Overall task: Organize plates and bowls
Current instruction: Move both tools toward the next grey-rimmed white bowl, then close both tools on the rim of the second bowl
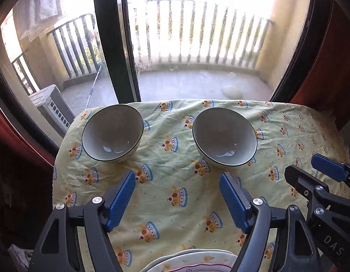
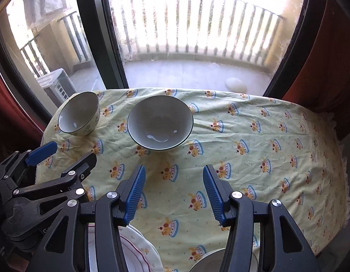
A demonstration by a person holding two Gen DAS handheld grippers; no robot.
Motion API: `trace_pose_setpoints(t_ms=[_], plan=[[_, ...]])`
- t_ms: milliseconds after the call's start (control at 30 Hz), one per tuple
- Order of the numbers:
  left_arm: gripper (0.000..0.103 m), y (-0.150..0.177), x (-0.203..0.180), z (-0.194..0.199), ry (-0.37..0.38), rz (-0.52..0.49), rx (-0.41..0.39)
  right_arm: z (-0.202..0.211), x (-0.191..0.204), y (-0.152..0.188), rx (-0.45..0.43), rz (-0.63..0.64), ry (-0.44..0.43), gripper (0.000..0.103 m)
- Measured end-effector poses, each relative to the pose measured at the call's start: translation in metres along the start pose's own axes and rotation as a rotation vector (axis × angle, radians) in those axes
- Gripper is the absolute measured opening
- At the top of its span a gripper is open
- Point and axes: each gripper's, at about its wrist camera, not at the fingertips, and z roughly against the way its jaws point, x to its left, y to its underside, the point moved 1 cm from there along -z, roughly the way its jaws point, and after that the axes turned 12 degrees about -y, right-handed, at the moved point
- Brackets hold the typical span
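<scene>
Both bowls sit well apart at the far edge of the bench (image 1: 175, 204): left bowl (image 1: 112, 132), right bowl (image 1: 224, 137). Plates (image 2: 138, 249) lie at the near edge under your fingers. Left gripper (image 1: 177, 201) is wide and empty; right gripper (image 2: 173, 195) is narrower, also empty. Both tilt steeply down, short of the bowls. Pinch one bowl's near rim, one finger inside, and nest it in the other.

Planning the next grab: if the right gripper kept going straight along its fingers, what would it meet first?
Likely the bare tablecloth just short of the nearer bowl; the right gripper is open and empty. Depth is uncertain.
</scene>
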Motion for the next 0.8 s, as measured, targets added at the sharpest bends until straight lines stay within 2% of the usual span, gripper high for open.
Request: trace_pose_setpoints(t_ms=[167, 267, 533, 733, 800], plan=[[0.077, -0.022, -0.015, -0.019, -0.043, -0.018, -0.027, -0.019, -0.013, -0.028, 0.004, 0.037, -0.027, 0.057], [0.077, -0.031, -0.023, -0.038, -0.046, -0.026, 0.003, -0.035, -0.021, -0.041, 0.015, 0.085, -0.059, 0.057], [0.076, -0.047, -0.041, -0.081, -0.062, -0.059, 0.032, -0.086, -0.041, -0.067, 0.046, 0.2, 0.055, 0.057], [0.075, -0.054, -0.051, -0.109, -0.075, -0.085, 0.045, -0.12, -0.06, -0.079, 0.055, 0.166, -0.021, 0.057], [0.069, -0.053, -0.054, -0.118, -0.074, -0.087, 0.06, -0.13, -0.064, -0.083, 0.061, 0.159, -0.034, 0.056]])
